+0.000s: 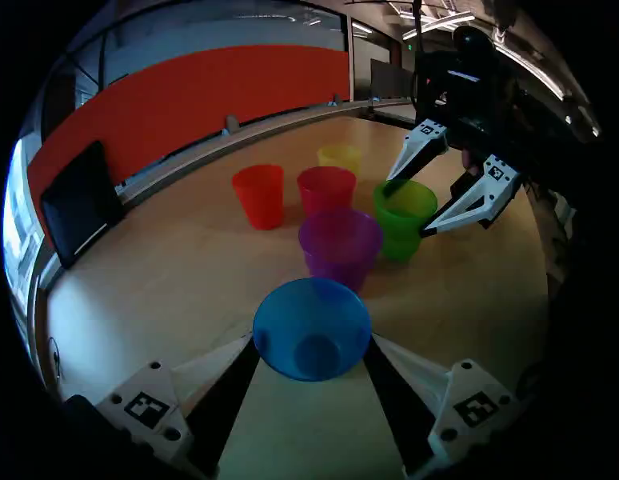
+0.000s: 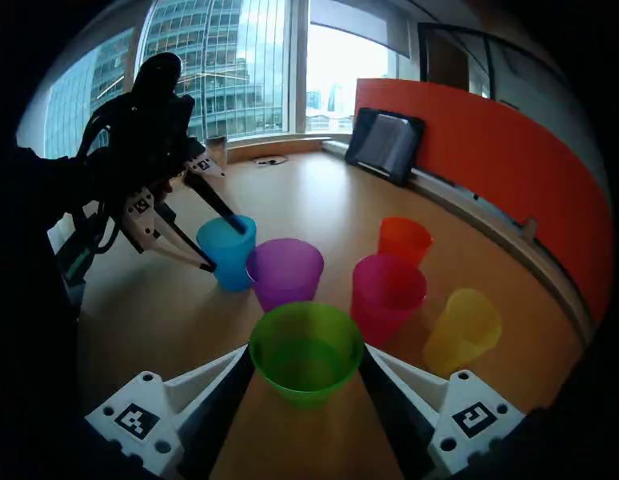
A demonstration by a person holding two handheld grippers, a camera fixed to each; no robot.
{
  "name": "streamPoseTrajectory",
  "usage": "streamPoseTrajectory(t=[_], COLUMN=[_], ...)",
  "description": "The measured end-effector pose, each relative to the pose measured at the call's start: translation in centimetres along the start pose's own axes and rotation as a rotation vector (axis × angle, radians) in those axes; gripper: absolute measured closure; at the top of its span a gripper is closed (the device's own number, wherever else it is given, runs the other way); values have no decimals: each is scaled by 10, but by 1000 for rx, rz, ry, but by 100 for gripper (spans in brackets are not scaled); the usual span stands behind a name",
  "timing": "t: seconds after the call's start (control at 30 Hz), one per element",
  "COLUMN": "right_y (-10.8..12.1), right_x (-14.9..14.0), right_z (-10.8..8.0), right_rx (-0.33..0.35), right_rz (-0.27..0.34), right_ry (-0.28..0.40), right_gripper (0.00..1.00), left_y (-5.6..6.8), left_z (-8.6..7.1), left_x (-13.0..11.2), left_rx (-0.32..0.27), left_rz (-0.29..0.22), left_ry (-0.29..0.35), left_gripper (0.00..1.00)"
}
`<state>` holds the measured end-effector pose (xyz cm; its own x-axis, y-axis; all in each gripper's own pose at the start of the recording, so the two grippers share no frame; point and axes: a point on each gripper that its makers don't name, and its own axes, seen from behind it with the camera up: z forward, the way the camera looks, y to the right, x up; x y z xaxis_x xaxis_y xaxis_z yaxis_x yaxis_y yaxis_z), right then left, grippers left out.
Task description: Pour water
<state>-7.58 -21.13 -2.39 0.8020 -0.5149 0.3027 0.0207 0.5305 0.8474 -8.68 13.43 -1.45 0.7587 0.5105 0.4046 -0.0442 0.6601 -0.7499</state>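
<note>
Six plastic cups stand clustered on a wooden table [image 1: 173, 272]. My left gripper [image 1: 311, 340] is shut on the blue cup [image 1: 312, 324], upright between its fingers. Behind it are the purple cup [image 1: 341, 244], red cup [image 1: 326, 188], orange cup [image 1: 259, 194] and yellow cup [image 1: 340, 156]. My right gripper [image 1: 405, 213] is closed around the green cup [image 1: 405, 210]. In the right gripper view the right gripper [image 2: 307, 350] holds the green cup [image 2: 307, 352], and the left gripper [image 2: 227, 250] clasps the blue cup [image 2: 227, 254]. I cannot tell whether any cup holds water.
A black tablet [image 1: 81, 204] leans at the table's edge by the orange wall [image 1: 189, 96]. In the right gripper view, purple [image 2: 285, 272], magenta-red [image 2: 387, 296], orange [image 2: 403, 238] and yellow [image 2: 464, 330] cups crowd the green one. Windows [image 2: 229, 64] lie beyond.
</note>
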Motion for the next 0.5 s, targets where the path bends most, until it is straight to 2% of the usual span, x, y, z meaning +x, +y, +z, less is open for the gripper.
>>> streamPoseTrajectory(t=[0.5], right_y=[-2], right_x=[-3], right_z=[4], right_rx=[-7], right_rz=[-1], right_ry=[-1], right_gripper=[8], left_y=[-1], left_z=[-5], left_x=[-6], left_rx=[-2], left_rz=[-24], left_ry=[-5], left_gripper=[9])
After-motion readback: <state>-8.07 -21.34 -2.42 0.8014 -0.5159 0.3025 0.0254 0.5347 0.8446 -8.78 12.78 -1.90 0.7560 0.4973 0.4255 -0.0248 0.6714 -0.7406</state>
